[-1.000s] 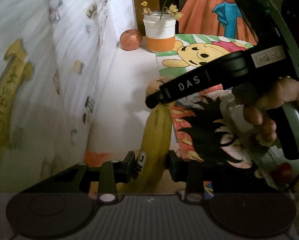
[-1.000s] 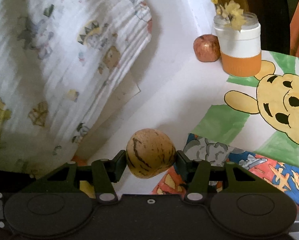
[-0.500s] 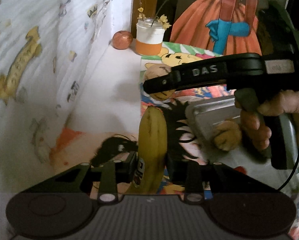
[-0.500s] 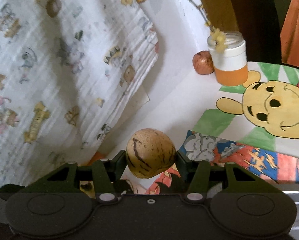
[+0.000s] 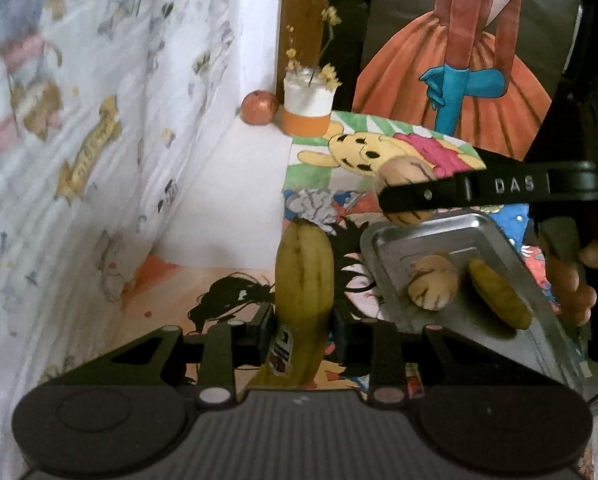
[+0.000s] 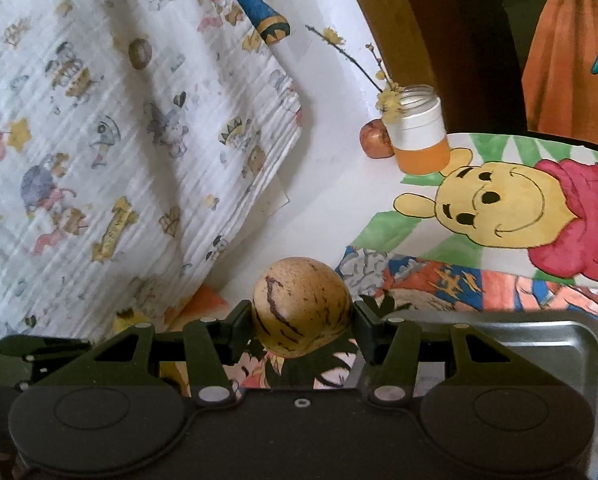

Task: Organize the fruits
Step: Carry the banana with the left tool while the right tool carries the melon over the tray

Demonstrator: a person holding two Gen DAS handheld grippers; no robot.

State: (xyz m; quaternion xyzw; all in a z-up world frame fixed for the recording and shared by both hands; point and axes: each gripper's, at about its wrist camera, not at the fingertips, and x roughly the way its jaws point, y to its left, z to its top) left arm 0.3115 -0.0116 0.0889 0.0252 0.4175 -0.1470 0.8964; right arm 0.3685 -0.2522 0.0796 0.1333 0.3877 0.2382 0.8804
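Holding one fruit in each tool, both now carried up and toward the metal tray (image 5: 495, 240), which a second ago was out of the left camera's view and half a second ago only edged in at 3 o'clock. The left tool (image 5: 303, 322) is pinching a banana (image 5: 304, 268) low on its body, near the sticker, tip pointing away at 12 o'clock. The right tool (image 6: 301, 322) is pinching a round tan striped melon (image 6: 302, 306) across its middle; in the left view the same melon (image 5: 403, 176) shows above the tray's far rim, partly behind the tool's black arm. The tray already carries a second striped melon (image 5: 433, 284) and a yellow-green fruit (image 5: 499, 296), lying just beside each other, whether touching I cannot tell. In the right view the tray's corner (image 6: 539, 344) has come in at 4 o'clock, where earlier only cartoon mats and white tabletop (image 6: 331, 184) showed. A small reddish fruit (image 6: 375, 140) sits by the jar (image 6: 419, 136) of dried flowers at 1 o'clock, well apart from the tray, not yet gathered. Judgement: this is the transport leg; the melon looks nearest to release, and free tray floor lies toward its far end. The banana probably follows. Risk: a round melon rolling into the one already lying there.
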